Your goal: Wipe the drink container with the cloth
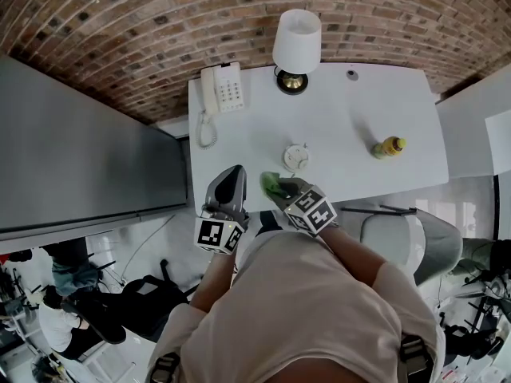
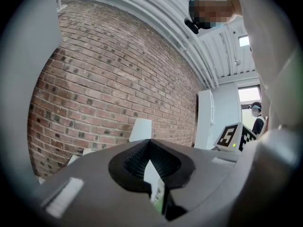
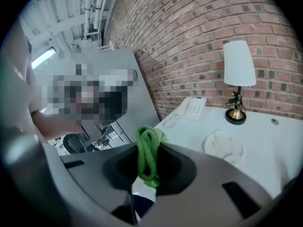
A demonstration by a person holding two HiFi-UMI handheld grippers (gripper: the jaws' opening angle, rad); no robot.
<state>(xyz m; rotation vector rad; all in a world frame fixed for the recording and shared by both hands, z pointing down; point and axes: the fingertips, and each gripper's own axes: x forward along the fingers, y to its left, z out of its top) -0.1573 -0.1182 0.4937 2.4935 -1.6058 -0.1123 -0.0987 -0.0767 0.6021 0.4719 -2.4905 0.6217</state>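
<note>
The drink container, a small yellow bottle (image 1: 389,146) with a green cap, lies on its side at the right of the white table (image 1: 351,110). My right gripper (image 1: 281,187) is at the table's near edge, far left of the bottle, shut on a bunched green cloth (image 1: 273,185). In the right gripper view the cloth (image 3: 146,162) sticks up as a looped wad between the jaws of the right gripper (image 3: 152,145); the bottle is out of that view. My left gripper (image 1: 232,174) is beside it over the table's near left corner. In its own view the left gripper (image 2: 149,143) is shut and tilted up at the brick wall.
A white telephone (image 1: 221,88) and a table lamp (image 1: 296,42) stand at the table's back edge. A round white disc (image 1: 296,157) lies just beyond the grippers. A grey partition (image 1: 80,150) runs along the left. A grey chair (image 1: 399,238) is at my right.
</note>
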